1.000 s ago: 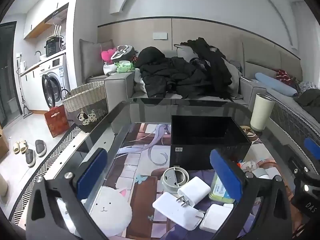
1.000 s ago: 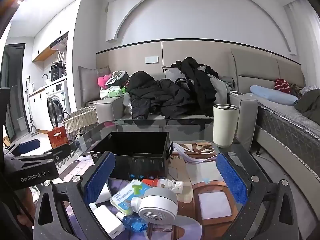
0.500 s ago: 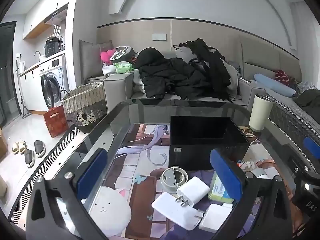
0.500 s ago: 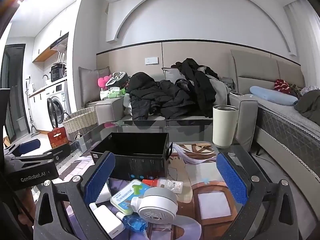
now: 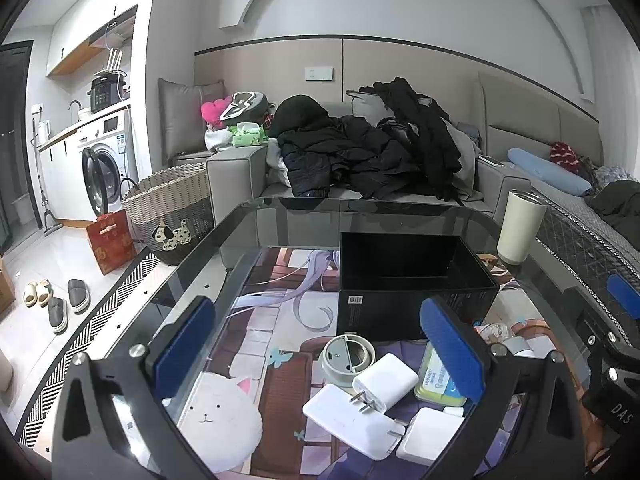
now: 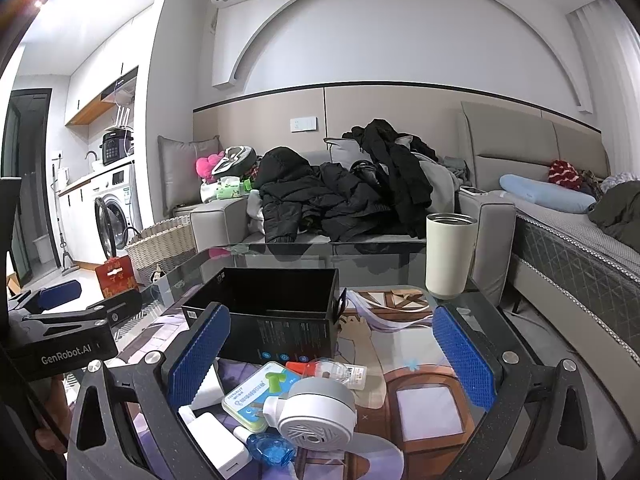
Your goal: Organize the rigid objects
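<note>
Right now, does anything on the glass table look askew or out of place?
Yes. The small items lie heaped in front of the empty black box rather than in it: white chargers overlap with prongs exposed, the small clear bottle lies on its side, and the grey round device rests tilted. Nothing looks spilled or broken.

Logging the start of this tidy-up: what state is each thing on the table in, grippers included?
Left gripper: open, holding nothing.
Right gripper: open, holding nothing.
Black box: upright, open-topped, looks empty.
Tumbler: upright, no lid.
White chargers: lying flat, prongs out.
Grey round device: lying on the table.
</note>
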`<state>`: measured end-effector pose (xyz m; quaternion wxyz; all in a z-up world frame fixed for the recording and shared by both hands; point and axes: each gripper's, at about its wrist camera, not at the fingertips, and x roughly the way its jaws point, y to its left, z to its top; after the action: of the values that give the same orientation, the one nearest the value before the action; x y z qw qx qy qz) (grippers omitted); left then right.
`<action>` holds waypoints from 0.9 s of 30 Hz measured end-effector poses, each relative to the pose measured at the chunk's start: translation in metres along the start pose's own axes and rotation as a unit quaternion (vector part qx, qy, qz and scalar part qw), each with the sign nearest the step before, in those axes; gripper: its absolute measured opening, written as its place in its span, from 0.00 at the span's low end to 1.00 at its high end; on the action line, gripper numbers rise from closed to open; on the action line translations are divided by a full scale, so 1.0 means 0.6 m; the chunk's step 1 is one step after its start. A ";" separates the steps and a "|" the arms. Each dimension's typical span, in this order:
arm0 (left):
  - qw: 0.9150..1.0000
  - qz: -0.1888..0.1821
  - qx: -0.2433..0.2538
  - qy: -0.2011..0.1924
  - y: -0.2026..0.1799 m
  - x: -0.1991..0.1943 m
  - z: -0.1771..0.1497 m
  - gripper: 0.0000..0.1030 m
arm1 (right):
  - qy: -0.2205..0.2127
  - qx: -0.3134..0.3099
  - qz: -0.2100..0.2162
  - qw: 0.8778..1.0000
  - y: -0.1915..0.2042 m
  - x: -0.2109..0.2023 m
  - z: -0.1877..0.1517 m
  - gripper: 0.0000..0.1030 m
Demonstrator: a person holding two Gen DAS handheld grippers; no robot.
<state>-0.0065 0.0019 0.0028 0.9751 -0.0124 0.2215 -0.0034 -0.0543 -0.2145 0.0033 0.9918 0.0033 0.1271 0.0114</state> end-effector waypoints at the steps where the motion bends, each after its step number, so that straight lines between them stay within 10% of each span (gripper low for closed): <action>1: 1.000 0.000 0.000 -0.002 0.000 0.000 0.000 1.00 | 0.000 0.000 0.000 1.000 0.000 0.000 0.000 1.00; 27: 1.000 -0.006 -0.011 -0.002 0.006 -0.007 0.005 1.00 | -0.006 -0.009 0.000 1.000 0.004 0.001 0.000 1.00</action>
<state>-0.0092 0.0057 0.0070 0.9753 -0.0244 0.2193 -0.0065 -0.0534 -0.2121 0.0033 0.9926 -0.0055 0.1207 0.0124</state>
